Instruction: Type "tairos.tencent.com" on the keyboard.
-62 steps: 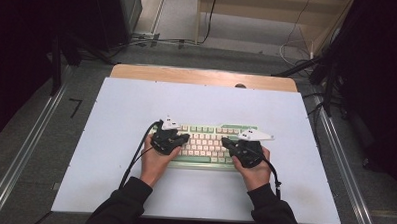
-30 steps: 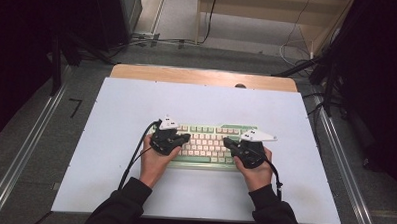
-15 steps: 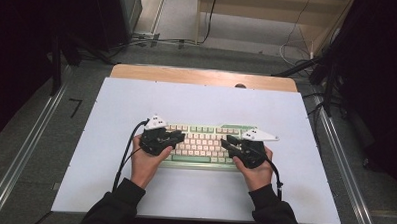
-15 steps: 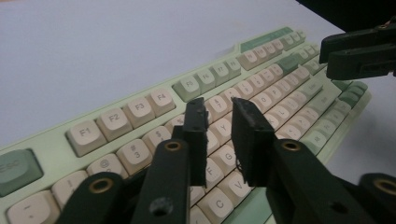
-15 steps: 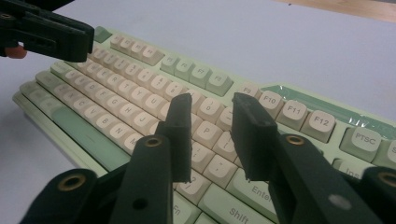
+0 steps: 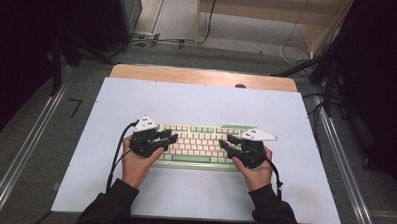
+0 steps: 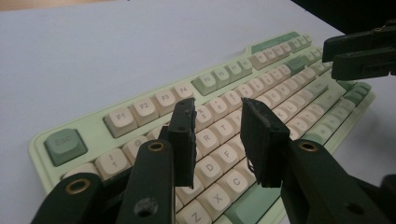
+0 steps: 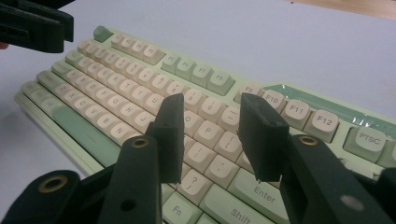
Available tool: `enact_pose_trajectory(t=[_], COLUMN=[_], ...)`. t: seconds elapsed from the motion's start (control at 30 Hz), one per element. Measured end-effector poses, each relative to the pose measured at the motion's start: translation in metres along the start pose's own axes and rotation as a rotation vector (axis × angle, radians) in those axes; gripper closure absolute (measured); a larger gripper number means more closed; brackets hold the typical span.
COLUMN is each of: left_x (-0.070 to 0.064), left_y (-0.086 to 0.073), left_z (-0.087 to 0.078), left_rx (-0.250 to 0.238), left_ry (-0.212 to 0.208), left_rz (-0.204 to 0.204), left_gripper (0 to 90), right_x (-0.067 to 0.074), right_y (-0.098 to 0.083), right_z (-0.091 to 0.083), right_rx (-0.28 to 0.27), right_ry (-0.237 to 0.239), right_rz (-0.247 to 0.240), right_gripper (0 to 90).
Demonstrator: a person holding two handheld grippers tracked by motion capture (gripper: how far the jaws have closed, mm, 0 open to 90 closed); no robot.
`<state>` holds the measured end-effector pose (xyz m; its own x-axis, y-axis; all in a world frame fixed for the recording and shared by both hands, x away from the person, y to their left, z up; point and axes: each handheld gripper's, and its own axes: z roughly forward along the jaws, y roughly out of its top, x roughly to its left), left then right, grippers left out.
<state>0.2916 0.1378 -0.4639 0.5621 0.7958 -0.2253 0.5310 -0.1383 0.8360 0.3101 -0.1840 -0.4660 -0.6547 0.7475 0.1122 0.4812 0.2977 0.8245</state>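
On the pale tabletop [image 6: 197, 99] in the high view, a green and cream keyboard [image 6: 198, 144] is seen lying square to the person, near the middle of the surface. The left gripper [image 6: 168, 137] is held over its left end and the right gripper [image 6: 230, 141] over its right end, both pointed inward toward the middle keys. Compared with the frame a second earlier, the left hand has been shifted a little outward toward the keyboard's left end, while the right hand has been kept where it was. In the left gripper view, the left gripper [image 7: 219, 140] is shown with its jaws apart, having just been opened, and nothing is caught between them; they hang just above the letter keys of the keyboard [image 7: 140, 109], with the escape key [image 7: 65, 144] off to one side. In the right gripper view, the right gripper [image 8: 212, 140] is likewise seen with jaws parted after just being opened, nothing held, poised above the keys near the enter key [image 8: 261, 189] of the keyboard [image 8: 116, 70]. From this it is judged that any closed-jaw pressing or gripping has been let go, and that the keyboard now lies free on the table, ready for a fresh approach.
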Motion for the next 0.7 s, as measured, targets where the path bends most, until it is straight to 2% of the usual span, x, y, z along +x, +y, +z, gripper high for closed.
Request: enact_pose_trajectory(t=[0.03, 0.07, 0.17, 0.2, 0.33, 0.5, 0.7], left_x=[0.001, 0.002, 0.006, 0.007, 0.010, 0.011, 0.014], left_y=[-0.001, -0.002, -0.005, -0.007, -0.013, -0.017, -0.022], left_z=[-0.002, -0.004, -0.010, -0.012, -0.018, -0.020, -0.013], left_rx=[0.000, -0.002, -0.003, -0.002, 0.008, 0.025, 0.063], left_ry=[0.004, 0.009, 0.020, 0.023, 0.034, 0.054, 0.065], left_rz=[0.000, -0.004, -0.014, -0.015, -0.016, 0.018, 0.028], left_gripper=[66.8, 66.8, 63.4, 63.4, 62.4, 89.2, 90.0], right_x=[0.000, 0.000, 0.002, 0.003, 0.005, 0.006, 0.006], right_y=[0.000, 0.000, 0.000, 0.000, 0.001, 0.002, 0.002], right_z=[0.000, 0.000, 0.000, 0.000, 0.001, 0.003, 0.005], right_rx=[0.000, 0.003, 0.009, 0.011, 0.015, 0.019, 0.017], right_ry=[0.000, -0.002, 0.000, 0.003, 0.015, 0.017, 0.016], right_rz=[0.000, -0.003, -0.016, -0.021, -0.034, -0.032, -0.038], right_gripper=[62.0, 66.0, 85.4, 87.5, 87.9, 87.9, 87.9])
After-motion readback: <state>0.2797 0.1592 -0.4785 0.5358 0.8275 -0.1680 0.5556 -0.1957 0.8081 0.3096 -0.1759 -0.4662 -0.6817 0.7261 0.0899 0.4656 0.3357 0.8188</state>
